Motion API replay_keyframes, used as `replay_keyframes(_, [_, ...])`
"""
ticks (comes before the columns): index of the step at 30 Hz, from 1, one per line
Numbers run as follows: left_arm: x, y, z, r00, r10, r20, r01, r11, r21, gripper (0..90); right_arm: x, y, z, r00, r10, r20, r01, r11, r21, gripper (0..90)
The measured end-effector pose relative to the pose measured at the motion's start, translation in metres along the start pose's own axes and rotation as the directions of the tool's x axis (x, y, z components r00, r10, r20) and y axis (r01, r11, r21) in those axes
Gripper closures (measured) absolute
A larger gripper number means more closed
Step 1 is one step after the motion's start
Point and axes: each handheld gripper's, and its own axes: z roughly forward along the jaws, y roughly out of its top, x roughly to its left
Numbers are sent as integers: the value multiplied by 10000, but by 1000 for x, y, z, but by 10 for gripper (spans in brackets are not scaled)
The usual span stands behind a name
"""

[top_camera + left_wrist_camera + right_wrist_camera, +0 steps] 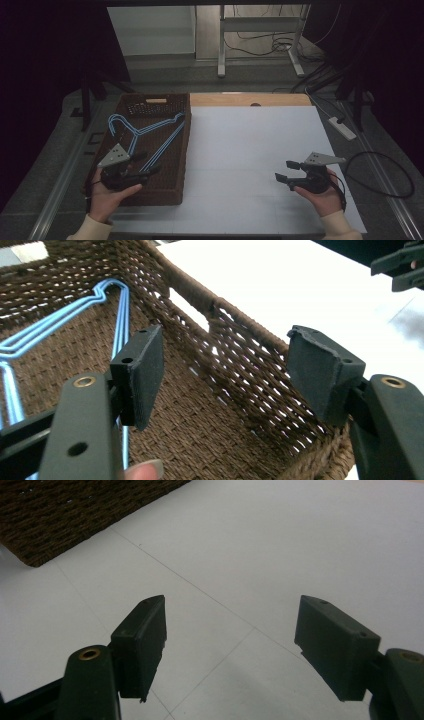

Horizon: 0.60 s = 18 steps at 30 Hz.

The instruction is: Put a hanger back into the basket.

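Hovering over the near end of the woven basket point(127, 107), the left tongs point(148, 162) gape wide with nothing between them. The right tongs point(285, 170) gape over the white counter point(250, 150). Farther back, blue hangers point(145, 132) lie inside the basket.

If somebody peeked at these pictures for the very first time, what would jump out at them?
Probably the bright blue hangers, lying inside the brown woven basket at the left edge of the white table. Next, the two black tools: the left hand-held gripper hangs over the basket with its jaws wide and nothing between them, and the right hand-held gripper sits open above bare table on the right.
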Motion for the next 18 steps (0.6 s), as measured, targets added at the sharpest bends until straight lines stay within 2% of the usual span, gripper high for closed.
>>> replay_keyframes(8, [-5, -9, 10, 9998, -110, 157, 109, 9999, 92, 321, 1, -2, -2, 9999, -46, 107, 47, 9999, -103, 289])
replay_keyframes(18, [-9, -9, 13, 9998, -60, 197, 57, 9998, 165, 320, 2, 0, -6, 9996, -192, 228, 200, 9992, -349, 289])
